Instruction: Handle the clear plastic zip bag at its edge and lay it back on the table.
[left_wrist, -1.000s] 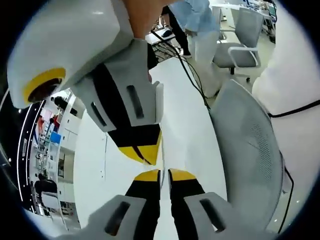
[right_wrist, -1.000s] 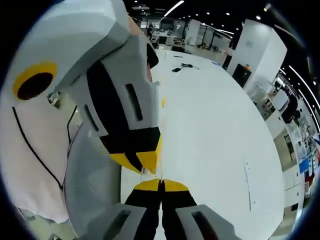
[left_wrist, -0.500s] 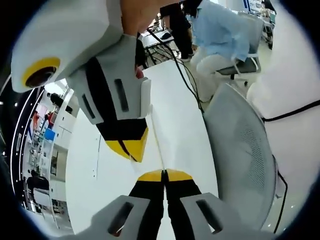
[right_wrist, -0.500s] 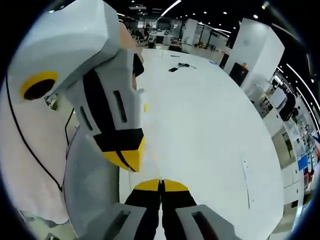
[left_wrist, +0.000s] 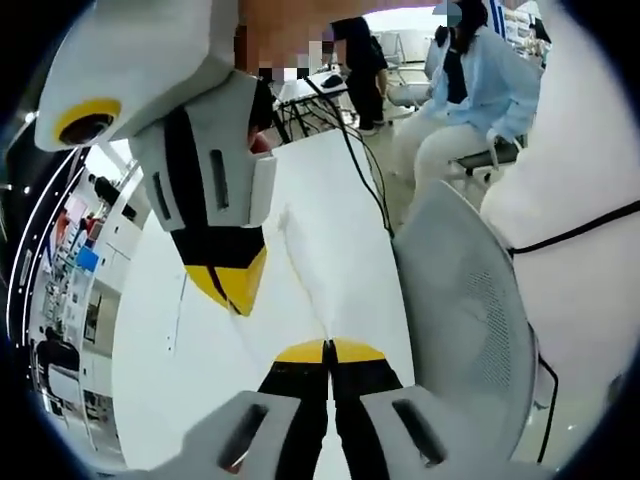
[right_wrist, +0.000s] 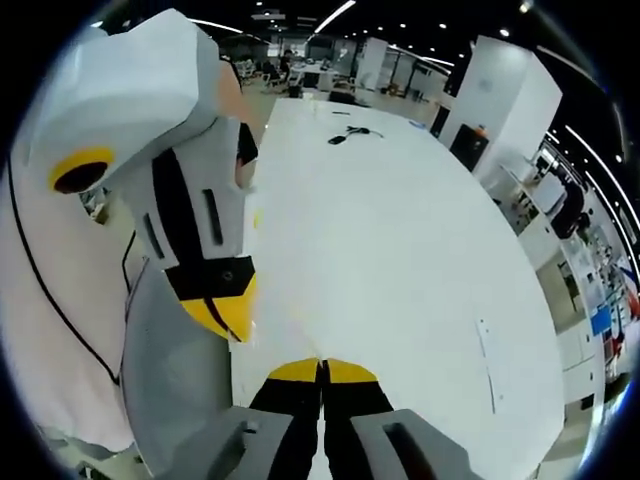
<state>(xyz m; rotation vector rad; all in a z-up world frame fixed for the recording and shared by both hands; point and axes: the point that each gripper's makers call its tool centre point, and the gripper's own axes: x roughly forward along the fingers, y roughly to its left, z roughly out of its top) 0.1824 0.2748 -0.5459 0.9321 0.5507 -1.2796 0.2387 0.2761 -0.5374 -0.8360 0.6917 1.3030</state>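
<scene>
**A:** Where's the zip bag (left_wrist: 316, 272)?

**B:** It's a faint film rising from my left gripper (left_wrist: 330, 348), whose 2 jaws are pinched on its edge above the table (right_wrist: 400, 230). My right gripper (right_wrist: 322, 366) is closed too, but I can't tell on what.

**A:** Risk?

**B:** If I release this high, it may drift off toward the chair (left_wrist: 460, 300).

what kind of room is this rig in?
Looks like a large open-plan office or lab. A long white table runs down the hall under ceiling strip lights, a grey mesh office chair stands beside it, and a seated person is in the background.
</scene>
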